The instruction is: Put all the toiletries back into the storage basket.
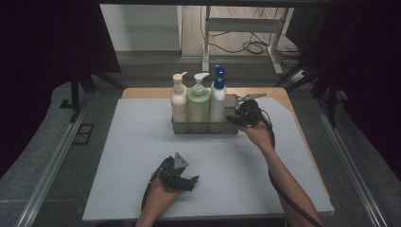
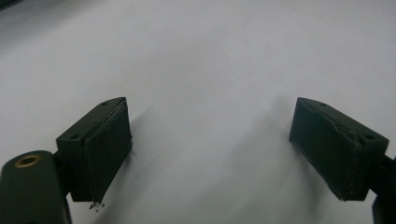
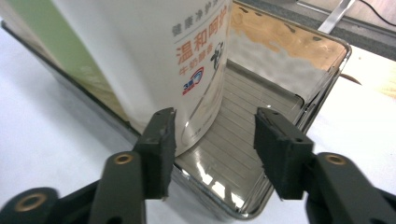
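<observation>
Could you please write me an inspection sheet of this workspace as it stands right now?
Surface: white board on a wooden table.
Job's things: metal tray holding cream bottle, green bottle and white bottle, all upright; its right end is free.
Clutter: nothing seen.
Grippers: left gripper open over bare board; right gripper open at the tray's end, jaws gripping nothing.
Cables: black cable along the right forearm; cords on the floor beyond.
Surroundings: dark curtains, metal frame.
</observation>
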Available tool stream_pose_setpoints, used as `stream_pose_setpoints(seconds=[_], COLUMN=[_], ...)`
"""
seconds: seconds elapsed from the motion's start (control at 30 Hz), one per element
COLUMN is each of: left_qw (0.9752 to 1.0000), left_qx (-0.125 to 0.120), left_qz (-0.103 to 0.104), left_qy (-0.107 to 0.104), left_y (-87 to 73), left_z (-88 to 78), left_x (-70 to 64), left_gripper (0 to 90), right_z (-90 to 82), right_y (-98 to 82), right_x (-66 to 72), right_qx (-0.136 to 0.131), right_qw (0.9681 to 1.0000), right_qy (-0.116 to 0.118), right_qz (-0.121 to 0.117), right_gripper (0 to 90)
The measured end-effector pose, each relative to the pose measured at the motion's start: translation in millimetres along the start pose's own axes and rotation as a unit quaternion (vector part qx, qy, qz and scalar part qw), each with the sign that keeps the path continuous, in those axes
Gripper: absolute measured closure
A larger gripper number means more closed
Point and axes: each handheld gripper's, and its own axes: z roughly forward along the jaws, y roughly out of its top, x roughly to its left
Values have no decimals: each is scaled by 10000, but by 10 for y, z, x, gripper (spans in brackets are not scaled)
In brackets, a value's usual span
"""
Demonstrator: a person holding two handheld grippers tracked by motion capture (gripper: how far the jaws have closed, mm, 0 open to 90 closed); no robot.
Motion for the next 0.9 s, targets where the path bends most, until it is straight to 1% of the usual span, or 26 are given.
stream_pose_setpoints(seconds=[0.13,0.2,0.27,0.43,0.67,0.77,0.9], left_qw=[10000,10000,10000,10000,10000,10000,10000], left_qx=[-9,-9,-9,-13,-15,-11,-13], left_qz=[1,3,4,-4,-1,-1,-4], left_qy=[2,4,4,3,5,6,4], left_y=[-1,-1,-1,-1,-1,0,0], left_z=[1,1,1,0,0,-1,-1], left_x=[-1,-1,-1,-3,-4,-4,-4], left_gripper=[128,128,128,128,129,129,129], right_z=[-72,-101,-138,-234,-362,-409,-452], right_y=[-22,-34,-55,-116,-265,-354,-479], right_x=[13,22,33,61,91,102,117], right_qx=[-60,-43,-41,-101,-99,-59,-10], right_qw=[10000,10000,9999,9998,9996,9995,9994], right_qy=[41,36,37,64,75,72,135], right_qz=[-38,-69,-128,-170,-260,-300,-328], right_gripper=[397,358,346,295,245,216,186])
